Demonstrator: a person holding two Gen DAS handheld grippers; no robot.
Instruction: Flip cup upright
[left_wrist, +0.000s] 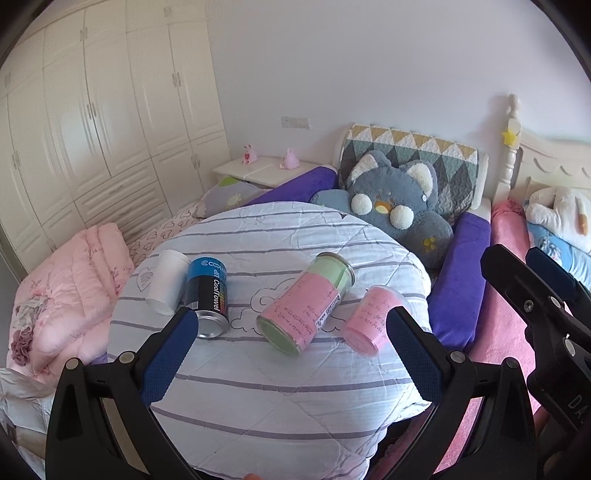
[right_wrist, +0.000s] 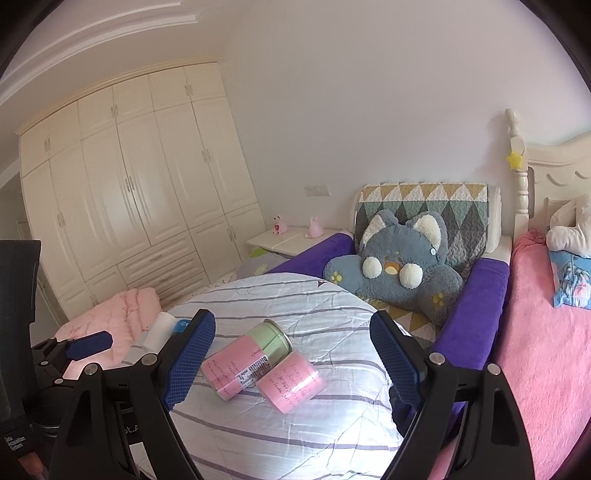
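Left gripper (left_wrist: 291, 332): jaws wide apart, holding nothing.
Right gripper (right_wrist: 291, 354): jaws wide apart, holding nothing.
Pink cup (left_wrist: 371, 319): on its side on the striped quilt (left_wrist: 258, 398), just ahead of the left gripper's right finger.
Green-and-pink jar (left_wrist: 306, 301): on its side between the left fingers, touching the cup.
Blue CoolTowel can (left_wrist: 208, 291): lying ahead-left, beside a white cup (left_wrist: 166, 282).

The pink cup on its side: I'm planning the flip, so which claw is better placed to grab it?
Probably right. The pink cup lies centred between the open right claw; in the left claw view it sits off to the right.
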